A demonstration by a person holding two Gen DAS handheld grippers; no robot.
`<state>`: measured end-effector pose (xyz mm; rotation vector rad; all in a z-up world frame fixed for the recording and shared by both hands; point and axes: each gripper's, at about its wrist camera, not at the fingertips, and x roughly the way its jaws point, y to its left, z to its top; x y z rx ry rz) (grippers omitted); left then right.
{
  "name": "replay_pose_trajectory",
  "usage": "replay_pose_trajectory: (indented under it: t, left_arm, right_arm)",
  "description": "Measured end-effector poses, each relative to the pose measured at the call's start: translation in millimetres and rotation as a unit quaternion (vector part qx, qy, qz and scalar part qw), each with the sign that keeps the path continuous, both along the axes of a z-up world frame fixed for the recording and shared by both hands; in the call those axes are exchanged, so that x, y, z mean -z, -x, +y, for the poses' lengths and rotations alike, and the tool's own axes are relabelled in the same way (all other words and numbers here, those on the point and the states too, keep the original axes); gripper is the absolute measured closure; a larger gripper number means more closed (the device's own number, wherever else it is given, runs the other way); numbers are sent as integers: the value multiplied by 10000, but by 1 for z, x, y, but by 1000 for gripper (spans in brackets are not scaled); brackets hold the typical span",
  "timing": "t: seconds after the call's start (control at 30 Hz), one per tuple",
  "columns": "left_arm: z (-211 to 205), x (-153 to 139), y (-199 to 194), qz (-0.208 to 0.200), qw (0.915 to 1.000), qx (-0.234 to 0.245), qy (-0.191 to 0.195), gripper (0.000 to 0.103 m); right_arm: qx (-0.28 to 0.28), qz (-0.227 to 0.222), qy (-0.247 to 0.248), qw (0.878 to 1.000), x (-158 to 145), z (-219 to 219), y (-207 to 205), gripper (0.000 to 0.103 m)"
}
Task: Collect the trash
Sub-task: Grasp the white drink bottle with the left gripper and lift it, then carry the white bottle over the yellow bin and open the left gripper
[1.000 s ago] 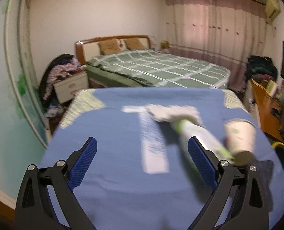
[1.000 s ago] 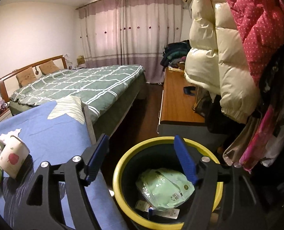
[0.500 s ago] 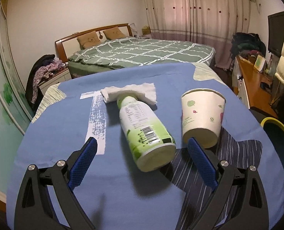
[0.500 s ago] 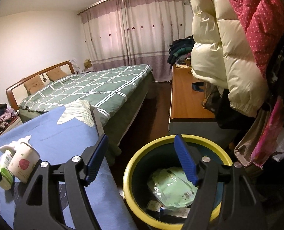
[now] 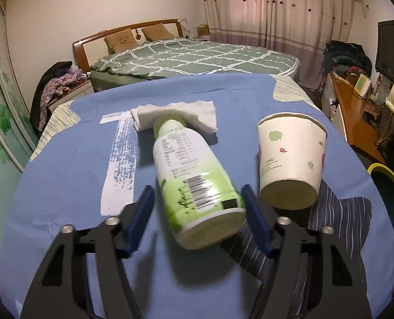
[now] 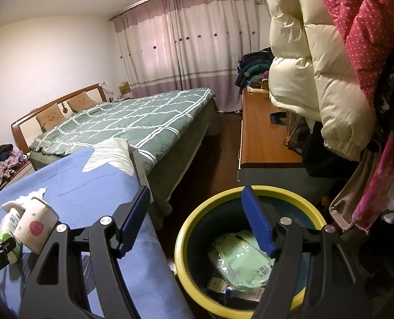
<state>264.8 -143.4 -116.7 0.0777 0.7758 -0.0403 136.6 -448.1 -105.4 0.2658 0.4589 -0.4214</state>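
The left gripper point(image 5: 197, 207) was spread wide, its blue pads on either side of the base of a green-and-white plastic bottle point(image 5: 191, 175) that lay on its side on the blue cloth-covered table point(image 5: 64, 172); a gap showed at the left pad, and contact at the right pad could not be determined. To the left of the bottle, a white printed strip point(image 5: 121, 164) ran along the cloth. The bottle's neck rested against a crumpled white tissue point(image 5: 175, 114) at the far end. Just beside the bottle on the right stood an upright paper cup point(image 5: 290, 159), close to the right pad. At the right edge, off the table, the yellow rim of a trash bin point(image 5: 391, 199) was visible. A green checked bed point(image 5: 197, 58) lay behind the table. In the right wrist view, the right gripper point(image 6: 197, 218) was released and held nothing, positioned over the edge of the same yellow-rimmed bin point(image 6: 186, 239), which contained a pale green package point(image 6: 239, 263). A wooden desk point(image 6: 263, 138) stood behind the bin, and a cream padded jacket point(image 6: 311, 74) hung at the right.
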Motion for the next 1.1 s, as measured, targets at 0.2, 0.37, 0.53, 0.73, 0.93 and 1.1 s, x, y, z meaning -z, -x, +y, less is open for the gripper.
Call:
replay_pose_trajectory:
  t: [0.2, 0.37, 0.53, 0.73, 0.93, 1.1]
  left_arm:
    - [9, -12, 11, -123, 9998, 115, -146, 46]
    - [24, -49, 33, -473, 9983, 251, -224, 48]
    - [37, -79, 43, -738, 9968, 237, -186, 49]
    - [41, -91, 27, -943, 9952, 129, -211, 49]
    - [43, -101, 8, -993, 9949, 116, -138, 49]
    - [35, -114, 14, -1055, 9940, 268, -135, 50]
  right_arm:
    - [-25, 18, -27, 10000, 1, 0, -1, 35]
    - [-29, 34, -23, 10000, 1, 0, -2, 35]
    - [-29, 33, -29, 10000, 1, 0, -2, 35]
    - [-36, 40, -22, 10000, 1, 0, -2, 35]
    - [-48, 46, -49, 10000, 1, -1, -2, 35]
    - [-63, 16, -52, 10000, 1, -2, -2, 35]
